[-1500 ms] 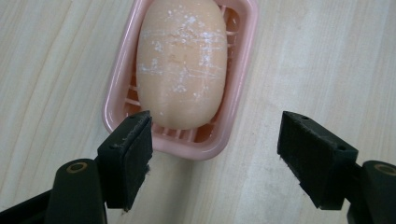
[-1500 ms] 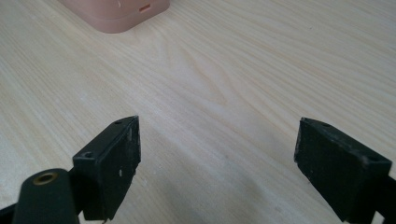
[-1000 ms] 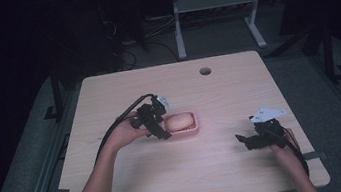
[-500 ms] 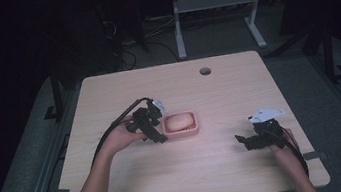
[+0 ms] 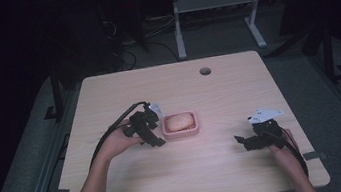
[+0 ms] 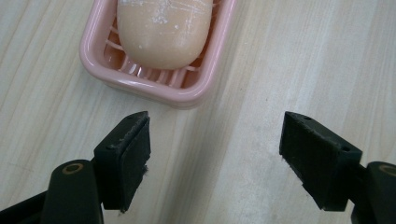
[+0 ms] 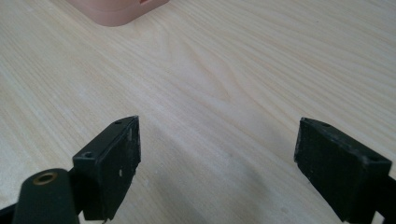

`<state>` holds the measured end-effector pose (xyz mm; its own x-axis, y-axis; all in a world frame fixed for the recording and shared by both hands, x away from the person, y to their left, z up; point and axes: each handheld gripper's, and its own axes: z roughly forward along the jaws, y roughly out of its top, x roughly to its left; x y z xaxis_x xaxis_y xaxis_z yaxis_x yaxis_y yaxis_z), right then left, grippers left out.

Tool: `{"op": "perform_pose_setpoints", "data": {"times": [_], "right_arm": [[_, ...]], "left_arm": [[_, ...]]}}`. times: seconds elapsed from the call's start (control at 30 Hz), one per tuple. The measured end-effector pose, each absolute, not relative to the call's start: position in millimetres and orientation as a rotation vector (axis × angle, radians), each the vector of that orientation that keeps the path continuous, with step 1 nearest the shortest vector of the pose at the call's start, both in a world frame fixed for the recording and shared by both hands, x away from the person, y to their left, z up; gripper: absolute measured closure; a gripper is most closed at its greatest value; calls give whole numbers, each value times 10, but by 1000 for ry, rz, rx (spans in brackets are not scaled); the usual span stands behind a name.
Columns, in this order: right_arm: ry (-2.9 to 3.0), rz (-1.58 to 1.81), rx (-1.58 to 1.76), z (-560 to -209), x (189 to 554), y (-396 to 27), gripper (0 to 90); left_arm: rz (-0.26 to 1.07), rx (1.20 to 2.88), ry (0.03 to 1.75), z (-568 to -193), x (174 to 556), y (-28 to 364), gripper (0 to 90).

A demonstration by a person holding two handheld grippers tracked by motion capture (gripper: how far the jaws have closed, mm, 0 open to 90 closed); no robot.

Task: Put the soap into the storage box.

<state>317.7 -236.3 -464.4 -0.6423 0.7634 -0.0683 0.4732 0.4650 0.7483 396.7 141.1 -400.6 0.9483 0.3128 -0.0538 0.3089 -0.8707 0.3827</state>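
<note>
So the peach-coloured oval bar of soap sits in a pink ribbed plastic soap dish near the middle of the pale wooden table. The left gripper is right beside the dish's near edge, jaws spread wide with nothing between them, pointed at the soap. Over on the other side, the right gripper rests low over bare wood, well apart from the dish, also wide open and empty.

Looks to me like the approach step for grabbing either the soap or the dish. Next move, I'd guess: slide the left gripper forward so the jaws straddle the target, then squeeze. Soap is probably slippery, so a centred grip matters.
</note>
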Motion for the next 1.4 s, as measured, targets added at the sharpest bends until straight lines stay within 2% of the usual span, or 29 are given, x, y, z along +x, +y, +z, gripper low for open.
{"op": "perform_pose_setpoints", "data": {"times": [1.4], "right_arm": [[2331,988,1031,-4653,3175,-2329,139]], "left_arm": [[26,2722,476,-4158,3627,1676,241]]}}
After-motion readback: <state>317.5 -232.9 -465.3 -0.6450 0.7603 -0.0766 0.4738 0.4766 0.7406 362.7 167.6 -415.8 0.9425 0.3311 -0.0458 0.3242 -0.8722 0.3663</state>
